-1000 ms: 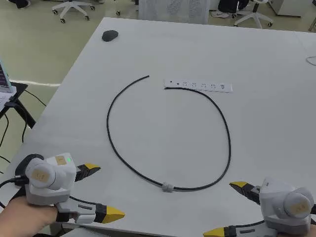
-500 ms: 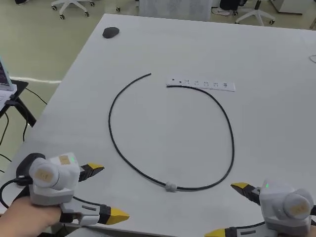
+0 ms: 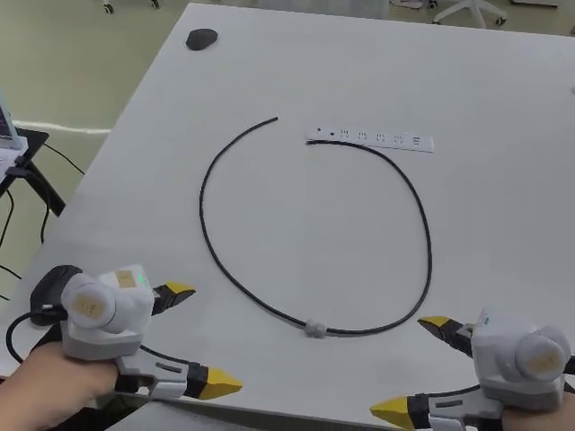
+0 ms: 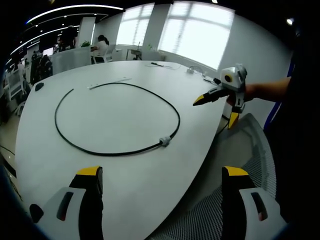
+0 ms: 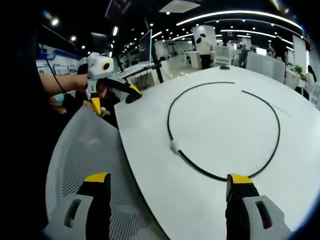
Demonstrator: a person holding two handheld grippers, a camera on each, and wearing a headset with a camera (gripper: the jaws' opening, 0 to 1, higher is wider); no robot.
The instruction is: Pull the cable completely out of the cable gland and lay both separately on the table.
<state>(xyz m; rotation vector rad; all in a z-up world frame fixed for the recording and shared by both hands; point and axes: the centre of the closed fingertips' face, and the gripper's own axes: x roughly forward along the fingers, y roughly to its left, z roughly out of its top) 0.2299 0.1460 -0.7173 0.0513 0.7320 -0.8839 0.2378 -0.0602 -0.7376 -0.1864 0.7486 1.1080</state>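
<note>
on the table (image 3: 296, 233), no real shift in the last second, just the view tipped lower. across it, the same wide loop of cable (image 3: 201, 197), one end by the strip (image 3: 373, 139), untouched. at the near edge, left gripper (image 3: 207, 338) and right gripper (image 3: 409, 366), both released, jaws spread wide, holding nothing. between them, threaded on the cable's near arc, the gland (image 3: 315, 328). no grasp begun; whole pull left to do.

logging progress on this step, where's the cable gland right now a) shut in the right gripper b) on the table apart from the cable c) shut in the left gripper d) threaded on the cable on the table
D: the cable gland sits on the cable lying on the table, with the left gripper and right gripper both open.
</note>
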